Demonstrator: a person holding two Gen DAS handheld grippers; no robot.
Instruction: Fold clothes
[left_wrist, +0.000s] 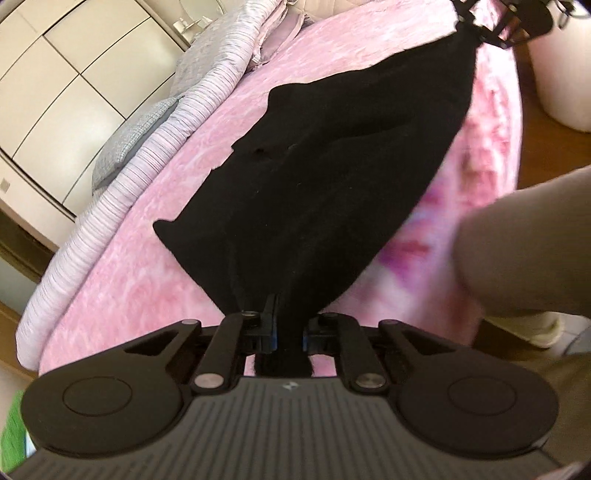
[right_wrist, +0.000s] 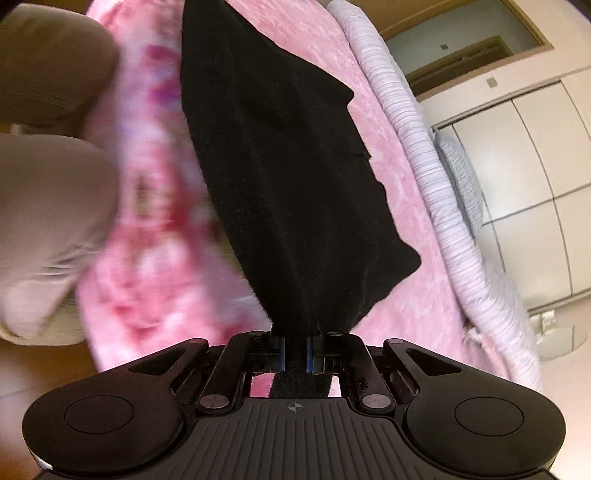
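Hidden: the black garment (left_wrist: 325, 177) shows no detail in its dark folds; what kind of clothing it is cannot be told.
Blurred: the pink blanket (left_wrist: 155, 266) smears toward 3 o'clock, beside the person's beige trouser legs (right_wrist: 48, 206).
Left gripper (left_wrist: 290, 325): jaws pressed together, pinching one bunched end of the garment.
Right gripper (right_wrist: 295, 341): jaws pinching the other end; in the left view it appears at 1 o'clock, partly cut off.
Garment: stretched between both grippers above the blanket.
Background: a striped quilt (left_wrist: 122, 177) and white cupboards (right_wrist: 535, 192).
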